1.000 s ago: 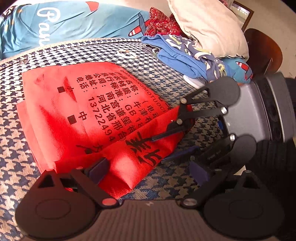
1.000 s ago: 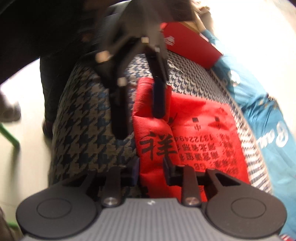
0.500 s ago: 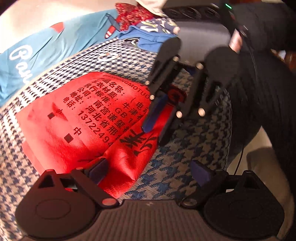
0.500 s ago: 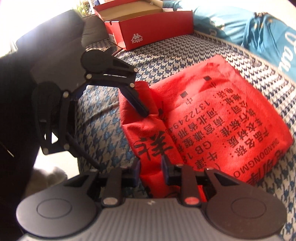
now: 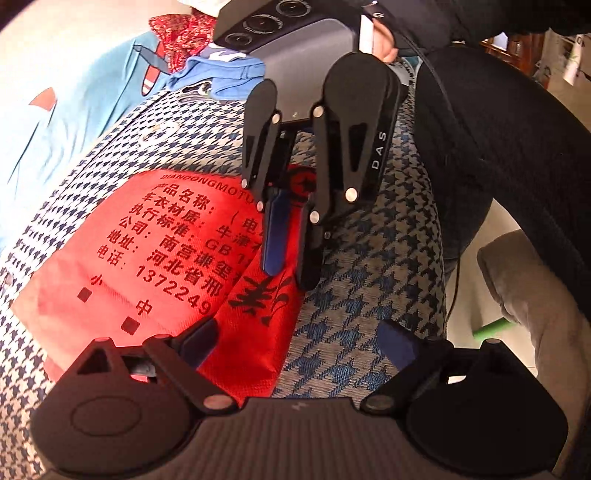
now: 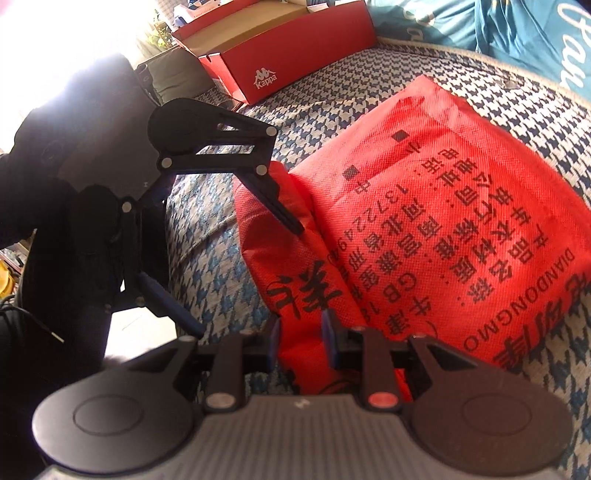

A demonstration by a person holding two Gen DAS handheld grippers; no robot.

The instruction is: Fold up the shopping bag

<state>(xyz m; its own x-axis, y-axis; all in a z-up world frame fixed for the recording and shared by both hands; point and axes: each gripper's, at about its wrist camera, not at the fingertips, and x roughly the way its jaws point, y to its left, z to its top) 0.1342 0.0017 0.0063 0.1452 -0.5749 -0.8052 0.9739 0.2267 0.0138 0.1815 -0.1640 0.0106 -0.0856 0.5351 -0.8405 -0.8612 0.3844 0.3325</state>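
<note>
The red shopping bag (image 6: 443,221) lies folded on the houndstooth surface (image 6: 332,92). The right gripper (image 6: 301,332) pinches its edge at six o'clock; the left gripper (image 5: 295,339), closing slightly, straddles the fold spread wide. A red shoebox (image 6: 288,48) sits at twelve o'clock.

We see a bright red shopping bag (image 5: 177,254) printed with black Chinese characters and small black squares, lying on a blue-and-white houndstooth cover (image 5: 369,258). Our black grippers carry dark blue pads (image 5: 275,236). Far left in the right wrist view sits a red shoe box (image 6: 291,62) with a white logo; far right lies teal fabric (image 6: 517,33) with white lettering.
</note>
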